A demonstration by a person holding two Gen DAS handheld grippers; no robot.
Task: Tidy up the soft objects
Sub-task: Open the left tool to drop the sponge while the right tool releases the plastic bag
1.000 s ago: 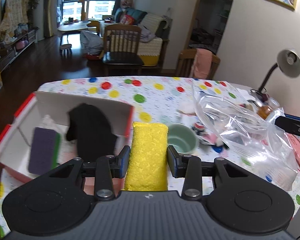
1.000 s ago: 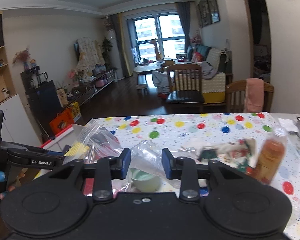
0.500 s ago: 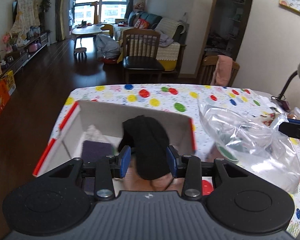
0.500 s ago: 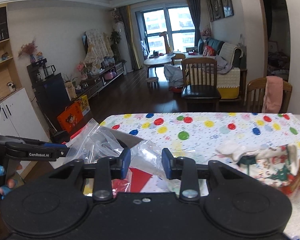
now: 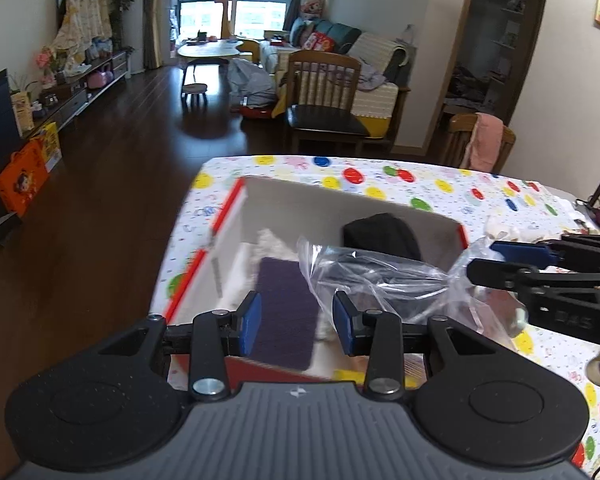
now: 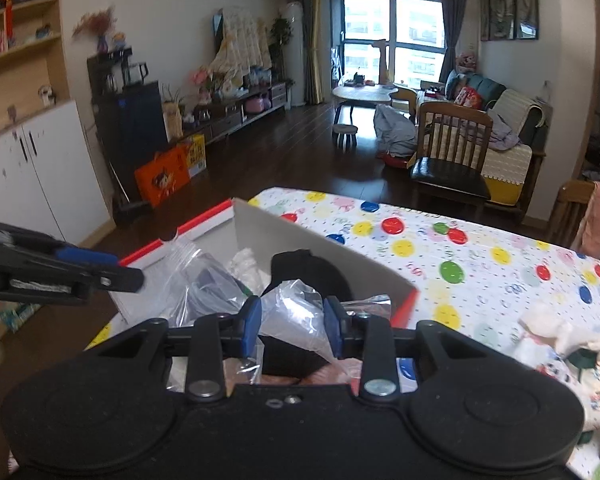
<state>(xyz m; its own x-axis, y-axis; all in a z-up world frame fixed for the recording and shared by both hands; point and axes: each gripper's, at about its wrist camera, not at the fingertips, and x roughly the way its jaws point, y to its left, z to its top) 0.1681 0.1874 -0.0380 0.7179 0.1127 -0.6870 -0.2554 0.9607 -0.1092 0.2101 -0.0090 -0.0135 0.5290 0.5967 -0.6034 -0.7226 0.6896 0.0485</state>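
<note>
Your left gripper (image 5: 296, 322) is hovering with its jaws wide apart and empty over the red-edged box (image 5: 220, 216). Only its view is showing the purple sponge (image 5: 286, 312) lying in the box, long axis running near to far. Your right gripper (image 6: 290, 326) is pinching the clear plastic bag (image 6: 296, 316), with the black sock (image 6: 312, 270) showing beyond it. The box is sitting on the polka-dot tablecloth (image 6: 480, 256), a living room stretching behind.
</note>
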